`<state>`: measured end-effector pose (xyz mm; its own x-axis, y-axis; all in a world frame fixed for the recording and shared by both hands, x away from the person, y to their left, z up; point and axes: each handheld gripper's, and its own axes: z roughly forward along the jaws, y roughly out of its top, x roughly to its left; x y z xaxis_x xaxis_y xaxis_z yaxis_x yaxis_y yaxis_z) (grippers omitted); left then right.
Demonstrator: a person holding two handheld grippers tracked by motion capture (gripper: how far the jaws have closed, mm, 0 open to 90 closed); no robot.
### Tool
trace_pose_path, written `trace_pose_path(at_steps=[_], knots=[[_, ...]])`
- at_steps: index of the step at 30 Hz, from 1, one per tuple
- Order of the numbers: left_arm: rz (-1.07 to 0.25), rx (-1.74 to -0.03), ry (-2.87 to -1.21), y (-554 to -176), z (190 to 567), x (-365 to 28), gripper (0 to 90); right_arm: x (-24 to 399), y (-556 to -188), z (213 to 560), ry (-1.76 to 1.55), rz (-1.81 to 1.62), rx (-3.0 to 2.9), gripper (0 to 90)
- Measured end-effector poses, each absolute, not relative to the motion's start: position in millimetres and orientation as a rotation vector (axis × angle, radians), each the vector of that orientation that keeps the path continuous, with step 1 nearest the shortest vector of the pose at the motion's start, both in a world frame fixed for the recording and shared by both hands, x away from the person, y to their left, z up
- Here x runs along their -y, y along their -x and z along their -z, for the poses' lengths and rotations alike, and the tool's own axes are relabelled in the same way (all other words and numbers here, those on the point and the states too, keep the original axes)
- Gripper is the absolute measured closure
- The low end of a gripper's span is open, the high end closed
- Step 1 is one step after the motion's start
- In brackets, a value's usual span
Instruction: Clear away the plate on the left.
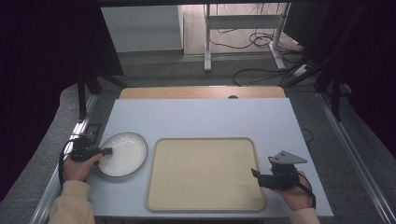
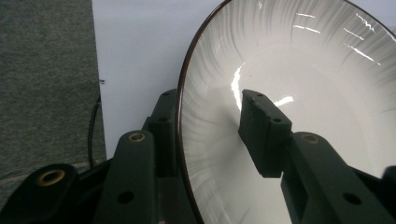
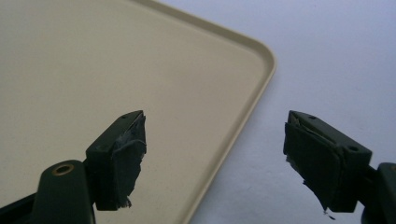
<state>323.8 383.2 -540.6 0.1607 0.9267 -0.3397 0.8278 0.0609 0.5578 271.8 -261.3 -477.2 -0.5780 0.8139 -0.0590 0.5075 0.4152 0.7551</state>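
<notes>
A white plate (image 1: 126,156) with a dark rim lies at the table's left. My left gripper (image 1: 105,151) reaches in from the plate's left edge. In the left gripper view the plate (image 2: 303,70) has its rim between my jaws. One jaw sits outside the rim and the other over the inner slope, with a gap still showing, so the left gripper (image 2: 205,112) is open. A beige tray (image 1: 205,173) lies empty in the middle. My right gripper (image 1: 254,173) stands open at the tray's right edge. In its own view the right gripper (image 3: 215,135) straddles the tray (image 3: 93,70) rim near a rounded corner.
The pale blue table (image 1: 201,116) has bare room behind the plate and tray, and a strip of it (image 3: 336,56) lies right of the tray. A wooden board (image 1: 201,92) borders the far edge. Grey floor and dark curtains surround the table.
</notes>
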Motion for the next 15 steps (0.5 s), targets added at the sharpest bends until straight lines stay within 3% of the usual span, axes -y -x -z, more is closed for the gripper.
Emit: trace_pose_path(at_steps=[15], knots=[[-0.079, -1.691, -1.669, -323.7, 541.3, -396.6, 74.4, 260.0, -272.2, 479.0, -1.118, -0.974, -2.263, 21.9]])
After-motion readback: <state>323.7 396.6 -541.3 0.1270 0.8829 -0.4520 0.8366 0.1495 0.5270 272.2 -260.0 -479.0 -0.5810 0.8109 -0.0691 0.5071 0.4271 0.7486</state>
